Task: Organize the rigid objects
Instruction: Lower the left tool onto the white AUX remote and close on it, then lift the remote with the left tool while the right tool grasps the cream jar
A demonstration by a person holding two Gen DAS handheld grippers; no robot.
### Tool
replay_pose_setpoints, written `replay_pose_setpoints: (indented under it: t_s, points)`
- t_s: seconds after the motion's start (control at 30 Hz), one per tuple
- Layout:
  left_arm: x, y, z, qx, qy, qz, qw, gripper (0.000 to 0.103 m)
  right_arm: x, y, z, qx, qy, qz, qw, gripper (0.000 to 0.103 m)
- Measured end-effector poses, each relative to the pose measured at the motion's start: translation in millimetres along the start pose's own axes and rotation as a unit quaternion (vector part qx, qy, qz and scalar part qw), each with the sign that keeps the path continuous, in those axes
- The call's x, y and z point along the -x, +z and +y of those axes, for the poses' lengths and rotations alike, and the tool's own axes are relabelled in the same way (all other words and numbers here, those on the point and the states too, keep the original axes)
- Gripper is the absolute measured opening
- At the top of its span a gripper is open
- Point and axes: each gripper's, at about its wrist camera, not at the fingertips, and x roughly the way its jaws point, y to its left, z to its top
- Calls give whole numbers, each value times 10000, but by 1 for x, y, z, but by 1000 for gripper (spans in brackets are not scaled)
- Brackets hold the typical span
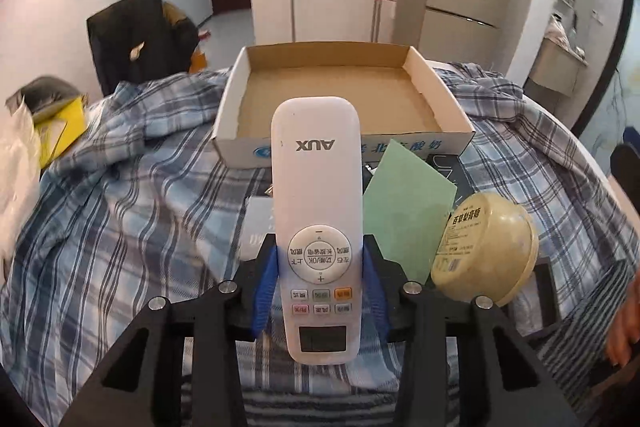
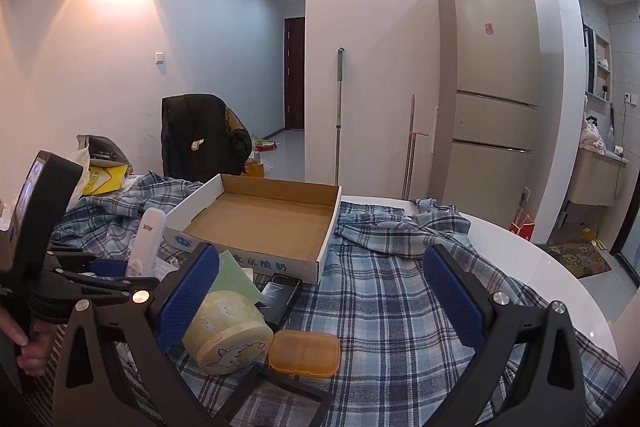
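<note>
Cardboard box (image 1: pixel 340 95) ahead of my jaws sits empty, so sorting has barely begun: my left gripper (image 1: pixel 320 283) clamps the white remote (image 1: pixel 318 211), the right gripper (image 2: pixel 320 299) gapes wide, round jar (image 2: pixel 226 335) and orange pill case (image 2: pixel 304 353) between its jaws.

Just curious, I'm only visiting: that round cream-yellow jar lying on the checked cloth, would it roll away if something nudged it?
Probably a little. The cream-yellow jar lies on its side, so its round wall could roll. The orange pill case touching it and the rumpled checked cloth should stop it soon. It looks like hard plastic, likely light and rigid.
</note>
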Motion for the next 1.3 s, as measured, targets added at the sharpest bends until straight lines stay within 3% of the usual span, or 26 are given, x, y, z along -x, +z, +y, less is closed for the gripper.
replay_pose_setpoints:
  t_s: [0.2,0.23,0.27,0.33,0.47,0.6,0.63,0.67,0.73,0.93,1.13,1.3]
  points:
    - [-17,-2,0,66,49,169,9998,43,-2,0,-3,-41,-26,58,10000,102]
    - [-17,-3,-1,43,18,192,9998,48,-3,0,-3,-50,-30,61,10000,102]
    - [-17,-4,-1,35,-24,207,9998,63,-3,0,-3,-59,-29,68,10000,102]
    - [-18,-6,0,77,-7,255,9996,72,-4,0,-3,-72,-9,88,9999,102]
    - [-24,-9,7,301,-62,485,9983,72,-4,-1,-1,-51,-12,99,9999,102]
    - [-26,-11,18,573,-513,740,9943,72,-3,-1,-2,-49,-23,85,9999,102]
    - [-27,-12,21,637,-570,762,9934,70,-3,-1,-2,-49,-25,85,9999,102]
    - [-29,-12,23,656,-562,773,9933,57,-4,-1,-2,-46,-25,88,9999,102]
    - [-31,-13,24,618,-363,776,9944,45,-4,-1,-2,-44,-30,91,9999,102]
    - [-28,-13,23,556,-249,643,9961,42,-4,-1,-2,-42,-48,111,9999,102]
    - [6,-10,16,233,-288,-132,9992,40,-2,-1,-3,-47,-62,26,10000,102]
    - [21,-13,11,74,-397,-395,9984,40,-3,0,-4,-88,-26,81,9999,102]
